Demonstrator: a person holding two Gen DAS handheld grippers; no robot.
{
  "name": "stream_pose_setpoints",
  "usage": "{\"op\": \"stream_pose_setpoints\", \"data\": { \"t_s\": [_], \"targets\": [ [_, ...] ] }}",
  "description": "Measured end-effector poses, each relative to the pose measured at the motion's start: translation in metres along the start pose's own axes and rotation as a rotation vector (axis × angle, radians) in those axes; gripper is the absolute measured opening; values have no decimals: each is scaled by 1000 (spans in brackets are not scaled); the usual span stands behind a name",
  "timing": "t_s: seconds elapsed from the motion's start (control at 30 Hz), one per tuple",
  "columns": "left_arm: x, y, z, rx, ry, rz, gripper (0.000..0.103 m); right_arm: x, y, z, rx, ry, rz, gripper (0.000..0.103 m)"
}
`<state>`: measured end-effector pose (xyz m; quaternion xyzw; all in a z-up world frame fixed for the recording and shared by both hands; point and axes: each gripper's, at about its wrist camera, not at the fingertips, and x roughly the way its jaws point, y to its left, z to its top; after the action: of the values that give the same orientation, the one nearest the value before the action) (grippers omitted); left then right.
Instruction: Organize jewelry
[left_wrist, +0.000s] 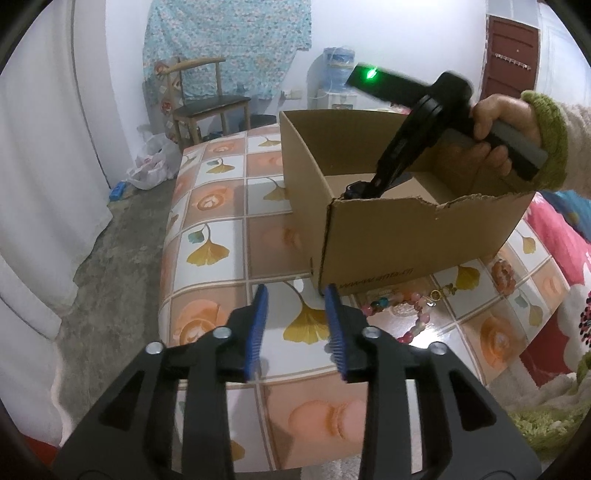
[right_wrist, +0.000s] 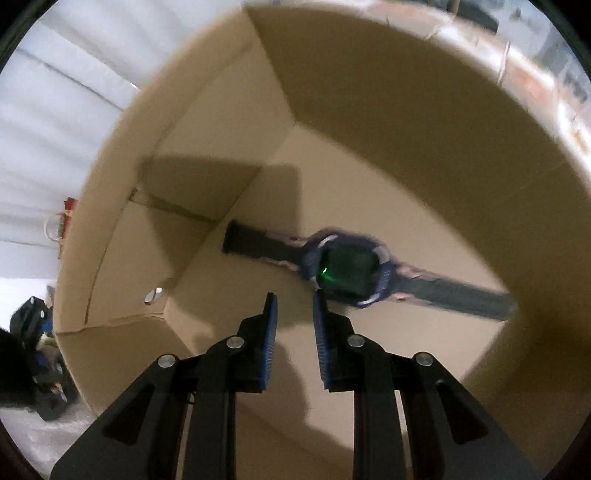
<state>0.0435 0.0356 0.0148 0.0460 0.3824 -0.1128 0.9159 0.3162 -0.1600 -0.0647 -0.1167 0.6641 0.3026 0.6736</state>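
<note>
An open cardboard box (left_wrist: 406, 236) stands on the flower-tiled table (left_wrist: 221, 236). A hand (left_wrist: 498, 125) holds my right gripper (left_wrist: 354, 190) tilted steeply down into it. Inside, a wristwatch (right_wrist: 347, 273) with a dark strap and bluish case lies flat on the box floor (right_wrist: 369, 350). My right gripper (right_wrist: 294, 295) hovers just short of it, jaws slightly apart with nothing between them. Beaded bracelets (left_wrist: 417, 299) in pink and mixed colours lie on the table in front of the box. My left gripper (left_wrist: 296, 288) is open and empty, to the left of the beads.
The table's left edge drops to a concrete floor (left_wrist: 122, 240). A wooden chair (left_wrist: 207, 99), a plastic bag (left_wrist: 151, 162) and a water dispenser (left_wrist: 338, 70) stand beyond. A red flowered cloth (left_wrist: 554, 240) lies at the right.
</note>
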Motion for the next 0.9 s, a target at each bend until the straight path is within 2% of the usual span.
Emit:
{"op": "stream_pose_setpoints", "data": {
  "t_s": [0.07, 0.2, 0.27, 0.33, 0.43, 0.57, 0.63, 0.67, 0.7, 0.8, 0.83, 0.9],
  "targets": [
    [-1, -1, 0, -9, -1, -8, 43, -1, -4, 6, 45, -41, 13, 20],
    [-2, -4, -3, -27, 3, -22, 48, -2, -34, 12, 272, -134, 91, 20],
    [-2, -5, -5, -31, 8, -26, 50, -2, -44, 9, 338, -179, 113, 20],
    [-4, -5, -7, -34, 10, -27, 51, 0, -46, 7, 355, -196, 145, 20],
    [-7, -5, -8, -37, 8, -24, 52, -4, -38, 4, 313, -218, 84, 20],
    [-13, -5, -10, -59, 6, -24, 59, -40, -23, -17, 260, -270, 76, 20],
    [-15, -5, -14, -76, 9, -25, 61, -74, -9, -36, 226, -346, 47, 27],
    [-16, -5, -15, -83, 14, -26, 62, -92, -19, -37, 212, -379, 33, 35],
    [-16, -5, -17, -94, 23, -29, 63, -111, -11, -56, 189, -435, 10, 42],
    [-17, -6, -25, -123, 46, -44, 63, -147, 3, -101, 156, -538, -23, 54],
    [-18, -7, -28, -127, 51, -47, 64, -155, 12, -125, 142, -573, -27, 58],
    [-19, -11, -36, -132, 67, -58, 67, -161, 28, -175, 116, -633, -52, 72]
  ]
}}
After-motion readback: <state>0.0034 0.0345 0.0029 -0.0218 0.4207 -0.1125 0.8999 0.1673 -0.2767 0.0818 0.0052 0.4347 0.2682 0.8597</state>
